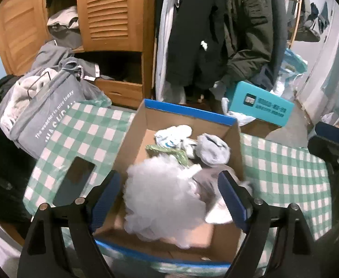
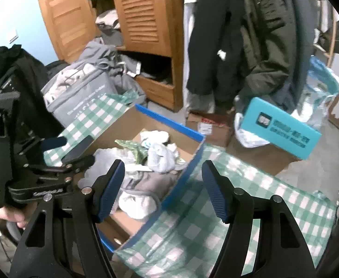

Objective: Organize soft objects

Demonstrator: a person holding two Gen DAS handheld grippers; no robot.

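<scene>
A wooden wardrobe (image 1: 113, 23) with louvred doors fills the back of the room, one door swung open on shelves of folded clothes. Beside it hang dark coats (image 1: 227, 27), reaching almost to the floor. In front of these lies a green-and-white checked cloth (image 1: 76, 134), spread over the work surface. A grey fabric storage bag (image 1: 46, 115) printed with white lettering stands at the cloth's far left corner, stuffed with pale laundry. To the right, off the cloth, a teal box (image 1: 260, 106) with a white logo rests tilted on brown cartons.

In the middle of the cloth sits an open cardboard box (image 1: 134, 139) with a blue rim. The soft objects are all inside it: a large fluffy white bundle (image 1: 160, 192) at the near end, a grey garment (image 2: 146, 183) beside it, a grey balled sock (image 1: 212, 148) towards the far right corner, a green patterned piece (image 1: 167, 151) and small white items (image 1: 176, 132) against the far wall. A dark phone (image 1: 74, 180) lies flat on the cloth left of the box.

The left gripper (image 1: 171, 185) hangs above the box with its blue-padded jaws spread wide; the white bundle lies beneath the gap, not pinched. The right gripper (image 2: 163, 178) hangs over the box's right wall, its jaws also parted and holding nothing. In the right wrist view a hand (image 2: 4, 215) grasps the left gripper's handle.
</scene>
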